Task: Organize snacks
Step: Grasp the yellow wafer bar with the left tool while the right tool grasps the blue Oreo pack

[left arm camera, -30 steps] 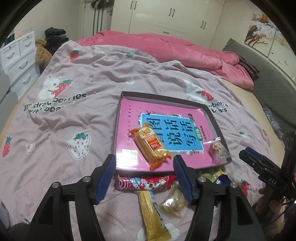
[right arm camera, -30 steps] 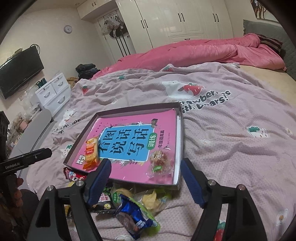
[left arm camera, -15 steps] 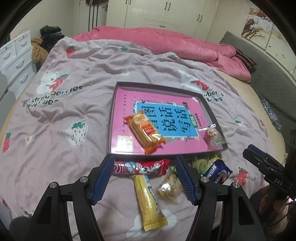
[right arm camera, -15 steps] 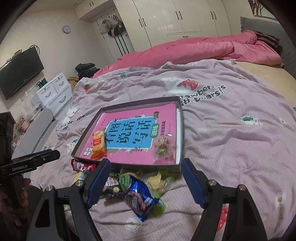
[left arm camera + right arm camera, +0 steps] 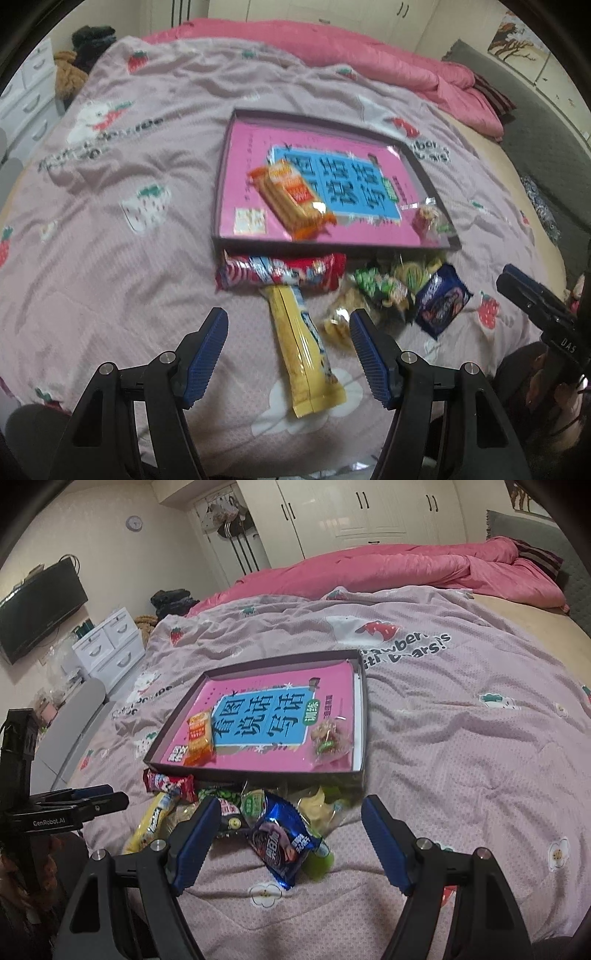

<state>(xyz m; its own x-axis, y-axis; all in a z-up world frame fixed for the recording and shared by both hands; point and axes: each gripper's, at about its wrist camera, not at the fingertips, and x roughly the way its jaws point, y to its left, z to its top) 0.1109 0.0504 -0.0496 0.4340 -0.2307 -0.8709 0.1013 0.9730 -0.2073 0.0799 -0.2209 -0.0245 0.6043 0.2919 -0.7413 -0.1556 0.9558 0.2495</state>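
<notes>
A shallow dark tray [image 5: 221,177] [image 5: 364,716] with a pink book inside lies on the bed. In it rest an orange biscuit pack [image 5: 290,195] [image 5: 199,736] and a clear candy bag [image 5: 430,219] [image 5: 330,738]. In front of the tray is a heap of snacks: a red wrapper [image 5: 280,275] [image 5: 168,784], a long yellow bar [image 5: 304,354] [image 5: 149,825], green packets [image 5: 376,286] and a dark blue pack [image 5: 441,299] [image 5: 282,840]. My left gripper [image 5: 288,328] hangs open over the yellow bar. My right gripper [image 5: 290,818] hangs open over the blue pack. Neither holds anything.
The bed is covered by a mauve strawberry-print blanket [image 5: 122,155] with a pink duvet [image 5: 388,568] bunched at the far side. White drawers [image 5: 110,642] and a wall television [image 5: 37,609] stand to the left. The other gripper shows at each view's edge.
Both views have pulled back from the tray, more so on the left, so the snack heap in front of it now lies between the fingers. The jaws have kept their width.
</notes>
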